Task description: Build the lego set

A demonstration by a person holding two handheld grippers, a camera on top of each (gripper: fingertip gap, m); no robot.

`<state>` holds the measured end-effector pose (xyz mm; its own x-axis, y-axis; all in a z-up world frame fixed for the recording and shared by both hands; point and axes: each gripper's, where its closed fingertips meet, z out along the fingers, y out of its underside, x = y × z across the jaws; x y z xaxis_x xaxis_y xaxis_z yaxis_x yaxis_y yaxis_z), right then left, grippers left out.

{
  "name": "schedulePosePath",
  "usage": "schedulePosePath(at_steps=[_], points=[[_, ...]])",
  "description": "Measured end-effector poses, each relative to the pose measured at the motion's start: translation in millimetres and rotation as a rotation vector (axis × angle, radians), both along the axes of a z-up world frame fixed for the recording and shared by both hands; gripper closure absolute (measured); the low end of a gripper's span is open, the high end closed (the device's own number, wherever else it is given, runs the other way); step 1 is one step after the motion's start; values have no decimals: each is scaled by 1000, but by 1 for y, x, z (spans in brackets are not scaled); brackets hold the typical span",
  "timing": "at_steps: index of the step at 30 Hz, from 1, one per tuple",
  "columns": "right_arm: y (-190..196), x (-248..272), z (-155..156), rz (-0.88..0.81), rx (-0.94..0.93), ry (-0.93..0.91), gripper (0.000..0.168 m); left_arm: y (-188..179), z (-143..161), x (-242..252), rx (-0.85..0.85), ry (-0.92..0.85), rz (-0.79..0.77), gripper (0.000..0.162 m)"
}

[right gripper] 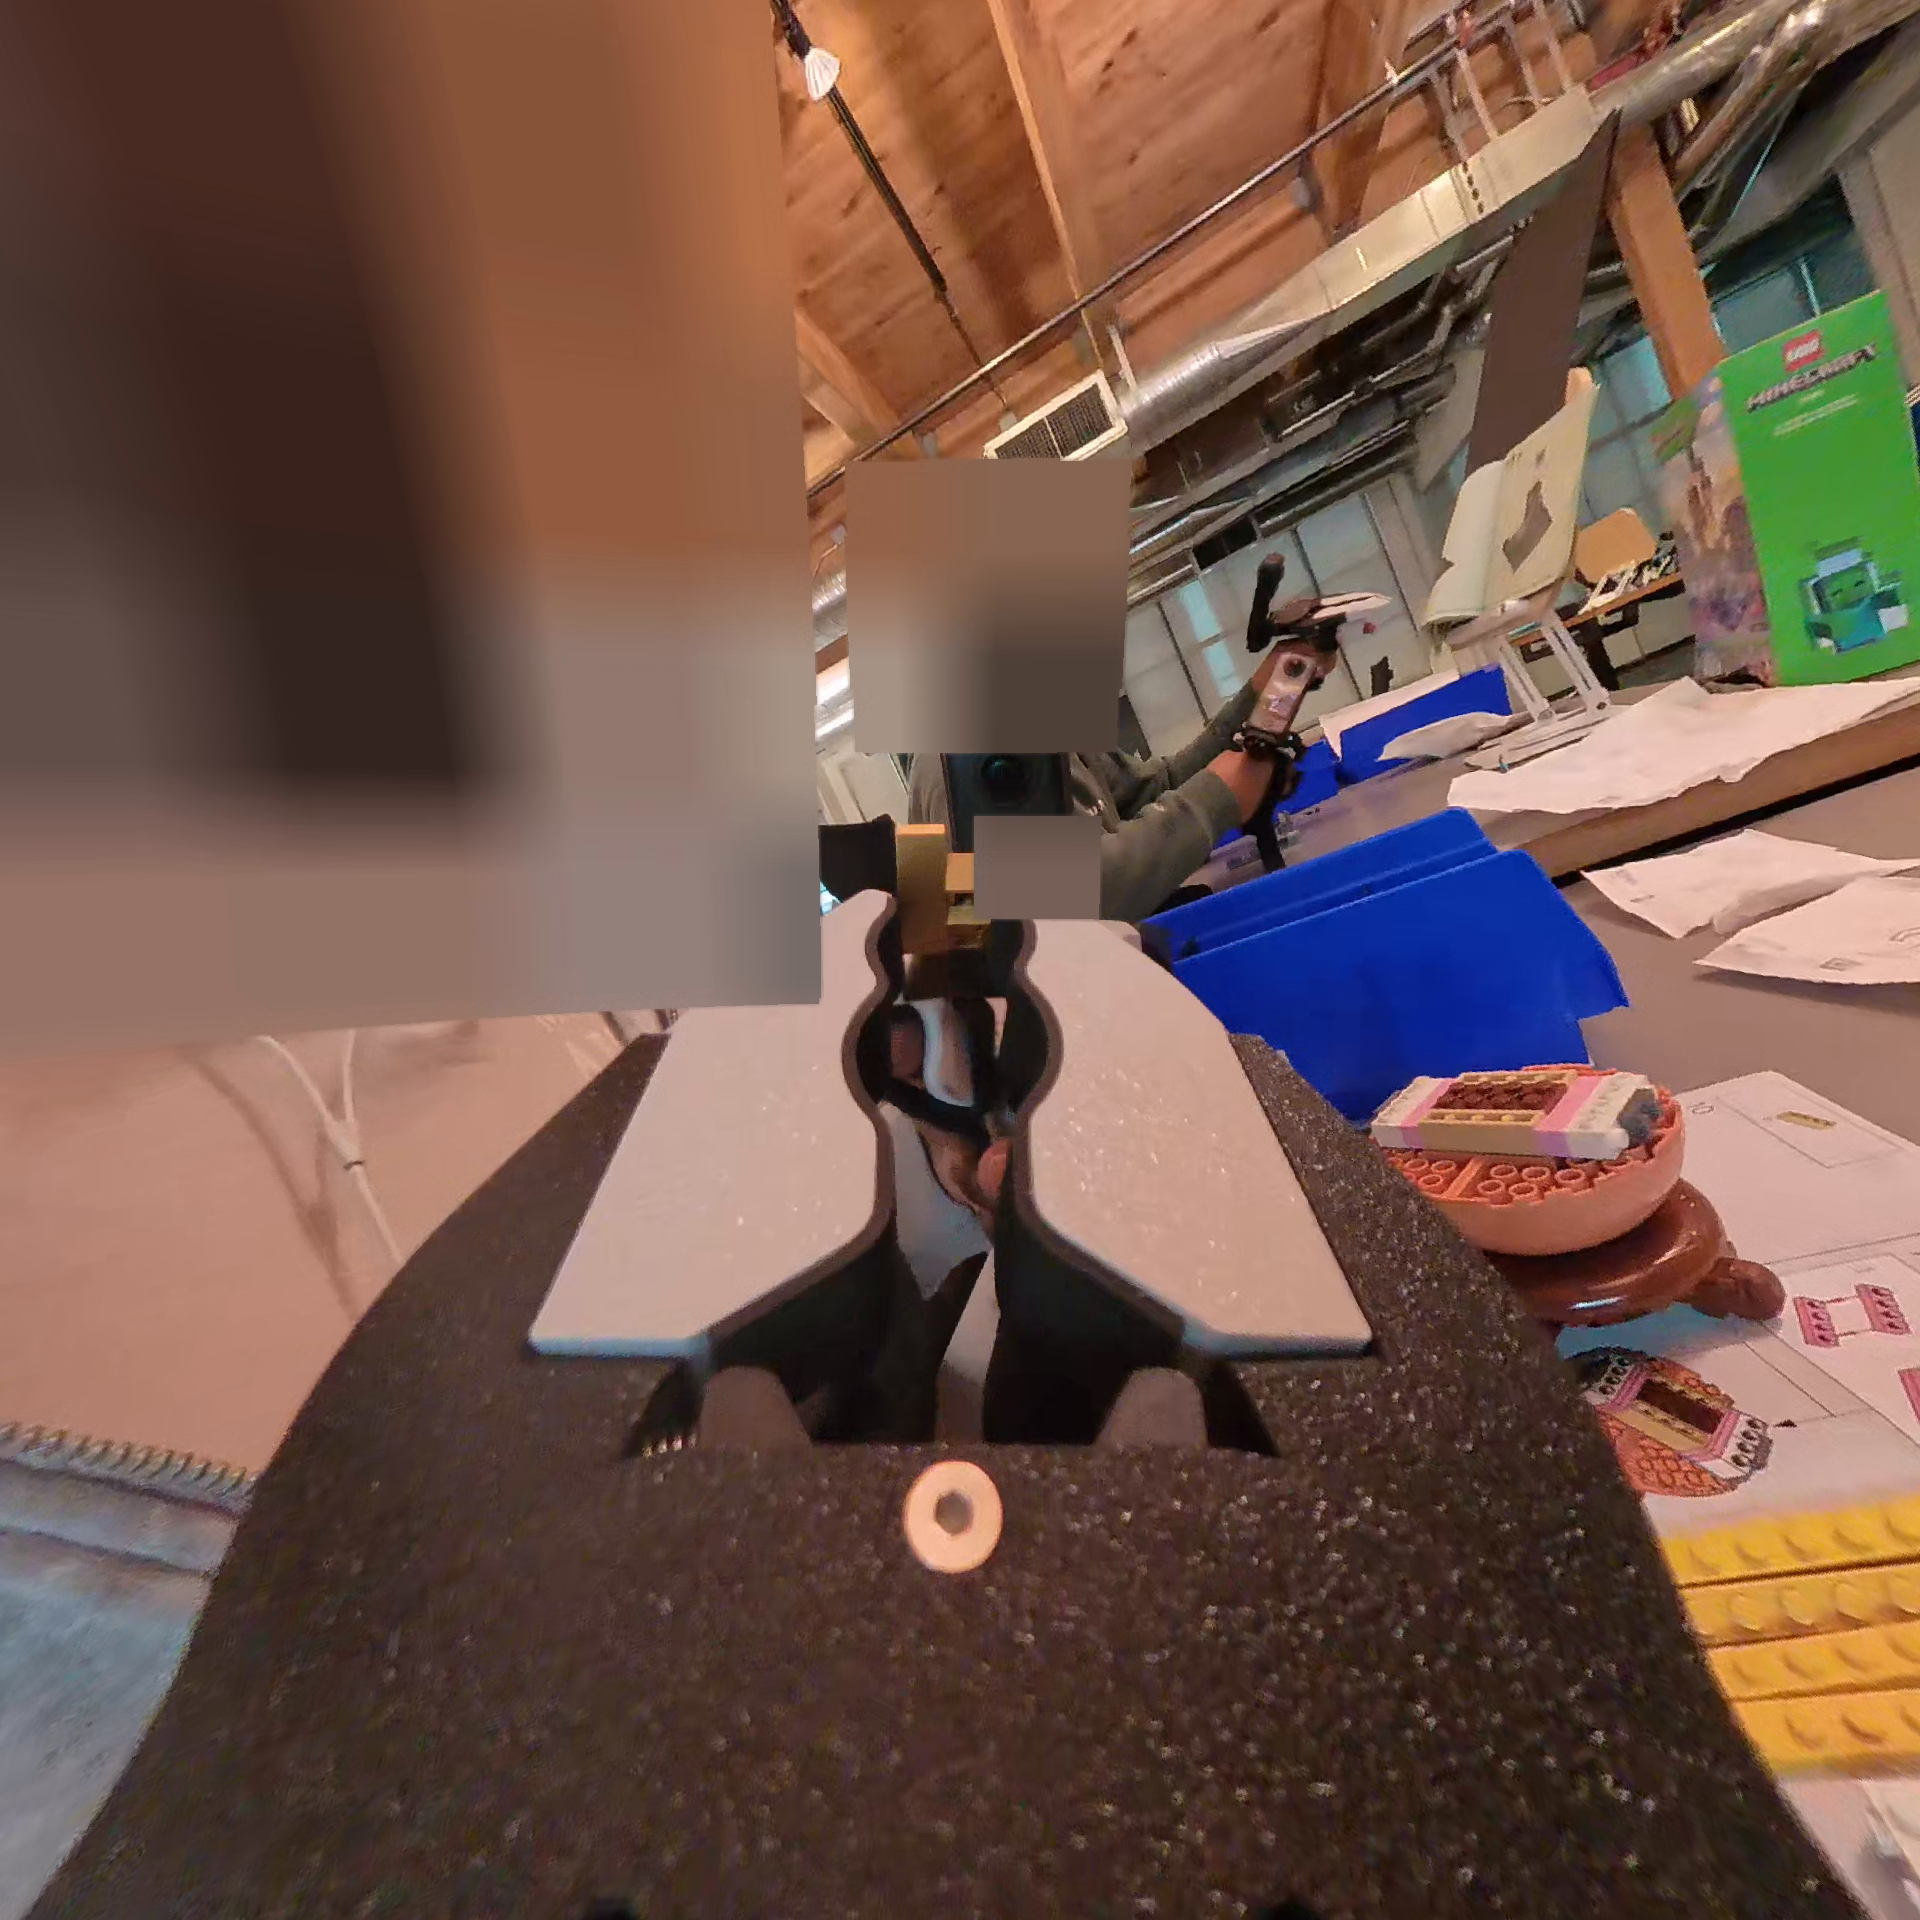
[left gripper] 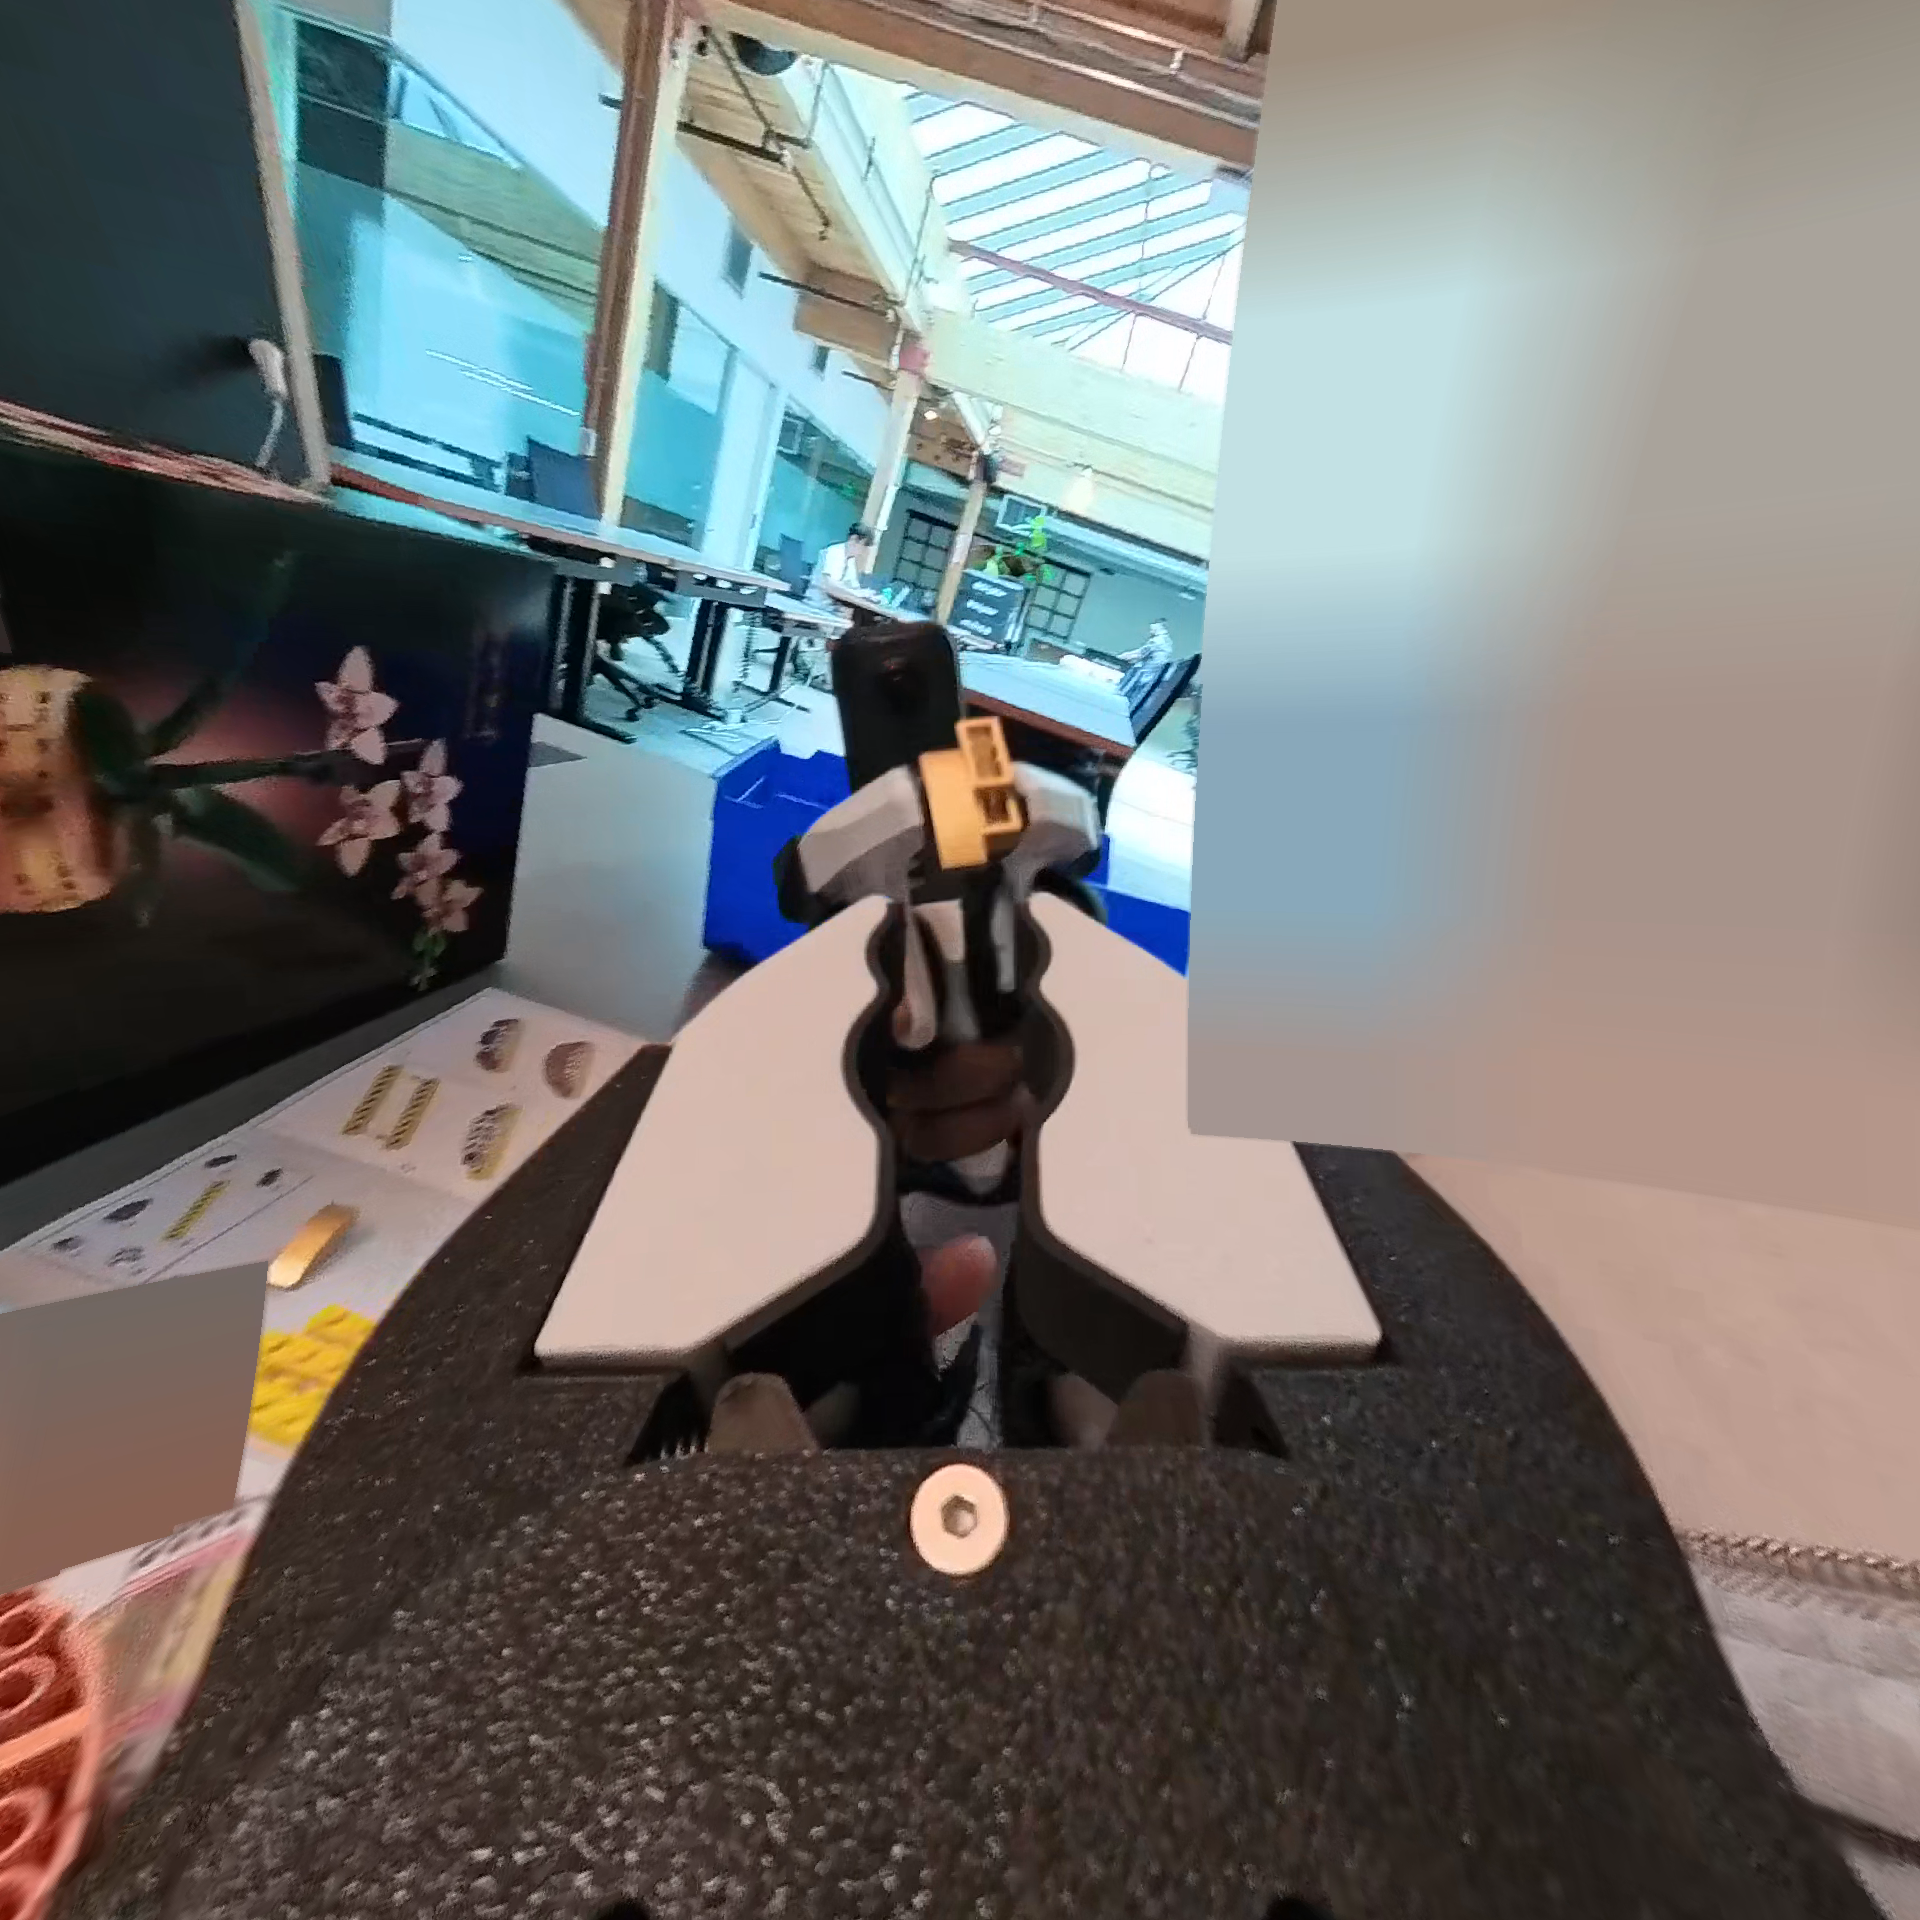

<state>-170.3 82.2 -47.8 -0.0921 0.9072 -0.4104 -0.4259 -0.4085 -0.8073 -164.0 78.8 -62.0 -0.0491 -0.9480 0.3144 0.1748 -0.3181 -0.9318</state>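
Note:
My two grippers face each other in the air, tip to tip. My right gripper (right gripper: 951, 930) is shut on the lower end of a small tan Lego piece (right gripper: 925, 883), which sticks up past its tips. In the left wrist view the same tan piece (left gripper: 971, 795) shows at the tips of the right gripper (left gripper: 961, 868), just above and beyond my left gripper (left gripper: 956, 920). The left jaws stand a narrow gap apart and nothing shows between them. A coral pot build (right gripper: 1538, 1184) on a brown stand carries a tan, pink and brown block.
A blue bin (right gripper: 1382, 956) stands behind the pot. Instruction sheets (right gripper: 1818, 1340), yellow plates (right gripper: 1818, 1621), a loose tan curved piece (left gripper: 312, 1242) and a dark flower-printed box (left gripper: 312, 790) lie around. Another person's arm with a gripper (right gripper: 1288, 665) is farther back. Only a small space, under 4 cm, lies between the two pairs of fingers.

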Motion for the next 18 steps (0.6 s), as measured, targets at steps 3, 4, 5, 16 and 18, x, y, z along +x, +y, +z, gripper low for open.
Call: schedulePosePath(at_steps=[3,4,5,16,18], points=[[-2,-3,-6,13,-4,-31,153,-3,1,3,8,-2,-3,146],[-3,-3,-7,17,-8,-31,153,-3,0,4,20,7,4,147],[-4,-2,-7,21,-12,-25,153,-3,-2,4,32,19,11,148],[-7,0,-18,32,-21,-127,153,-4,-12,6,92,101,15,156],[-7,0,-22,39,-24,-178,153,-4,-16,6,109,130,27,156]])
